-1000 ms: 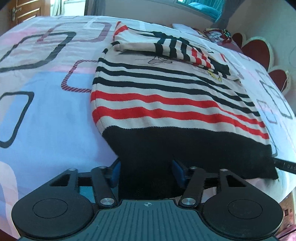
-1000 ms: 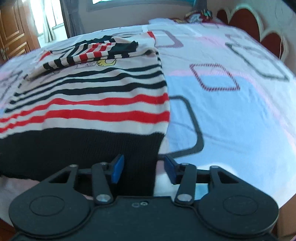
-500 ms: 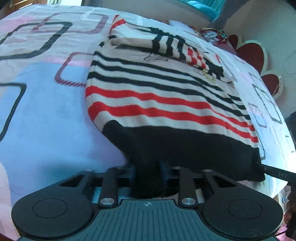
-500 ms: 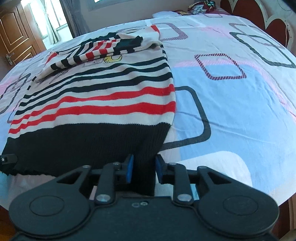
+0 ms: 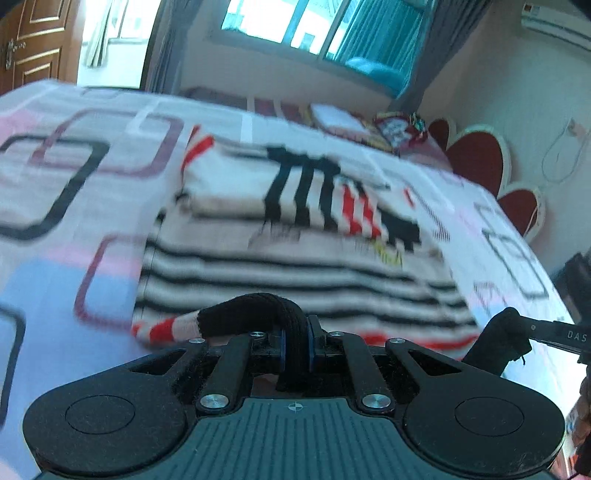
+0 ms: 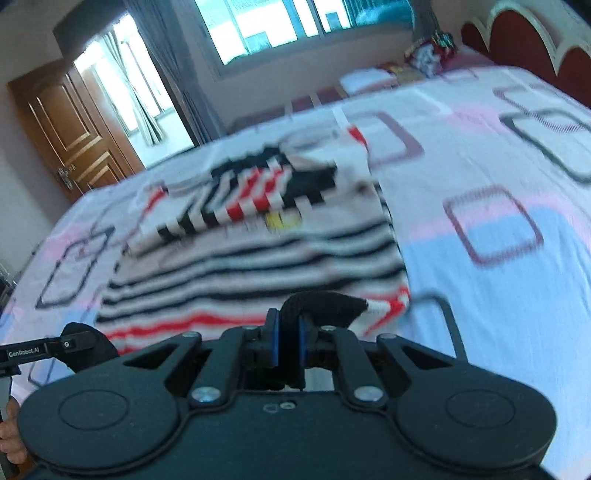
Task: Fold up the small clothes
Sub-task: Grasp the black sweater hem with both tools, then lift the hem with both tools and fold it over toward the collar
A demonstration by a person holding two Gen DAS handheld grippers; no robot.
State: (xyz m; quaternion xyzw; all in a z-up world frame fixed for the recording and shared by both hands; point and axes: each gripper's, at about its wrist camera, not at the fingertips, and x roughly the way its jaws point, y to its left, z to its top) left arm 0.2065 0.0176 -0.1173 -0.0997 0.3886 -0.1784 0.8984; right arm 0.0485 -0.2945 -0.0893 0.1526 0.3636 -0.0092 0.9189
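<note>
- The striped sweater [image 5: 295, 266] lies spread on the bed [image 5: 66, 258], its sleeves folded across the chest at the far end; no box or basket shows in either view.
- The left gripper [image 5: 295, 345] has its fingers [image 5: 282, 347] clamped on the black hem [image 5: 251, 314], which arches up off the bed near the sweater's left corner.
- The right gripper [image 6: 288, 345] has just been closing, and its fingers [image 6: 272, 347] now pinch the black hem at the right corner, a fold of knit bunched between the blue pads.
- In each wrist view the other gripper shows low at the side, also holding black hem.
- The sweater's left side edge runs straight, with a broad stretch of patterned bedsheet open beyond it; right of the sweater in the right wrist view the sheet is likewise bare and wide.
- Beyond the sweater's collar end the bed carries on to its far edge, with a red-and-white bundle [image 6: 428, 55] and a white pillow [image 5: 340, 118] near the far corner, well apart from the sweater.
- A red scalloped headboard [image 5: 476, 158] borders the bed on the right; a window [image 6: 280, 26] and a wooden door [image 6: 74, 129] stand beyond.
</note>
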